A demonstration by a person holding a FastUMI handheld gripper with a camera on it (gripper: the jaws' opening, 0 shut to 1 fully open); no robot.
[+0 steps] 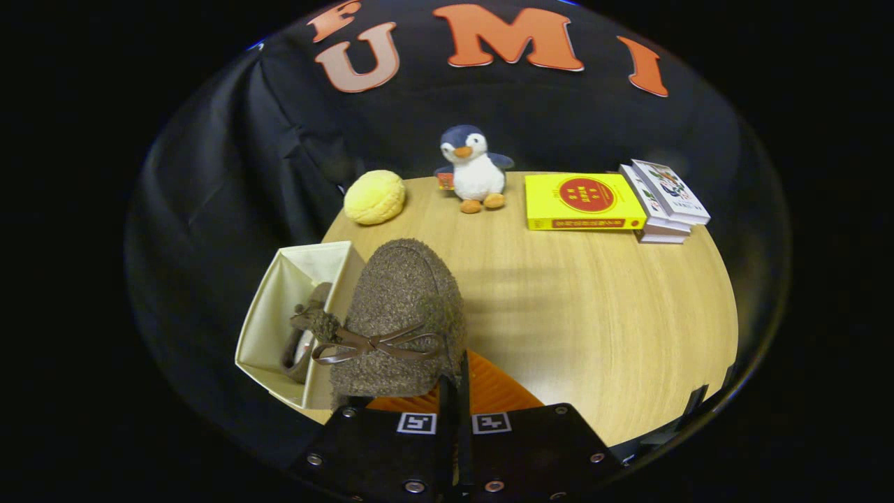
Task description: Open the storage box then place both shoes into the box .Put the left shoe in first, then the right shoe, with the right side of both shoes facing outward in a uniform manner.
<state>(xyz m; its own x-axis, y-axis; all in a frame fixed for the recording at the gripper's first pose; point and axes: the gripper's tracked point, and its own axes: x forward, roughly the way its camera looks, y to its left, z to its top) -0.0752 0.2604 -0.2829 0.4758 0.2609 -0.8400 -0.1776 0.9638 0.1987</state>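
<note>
Hand-held gripper [454,391] nearly closed, apparently pinching brown shoe [401,314], beside storage box [293,269]

Single view, fisheye cam riding on the hand-held gripper [452,391], looking forward along its two fingers, which sit nearly together at the near end of the view, pinched on the rim of a brown fuzzy shoe [398,314]. Cam is above the tabletop [594,314], pitched down and across it toward the booth's black cloth wall [230,175]. Very near the shoe and the open cream storage box [269,314] just left of it; a second shoe [302,342] lies inside. Far edge of the tabletop in frame: yellow bun-shaped plush [375,197], penguin plush [473,168], yellow book [583,201], stacked books [667,199]. Strong barrel distortion.
</note>
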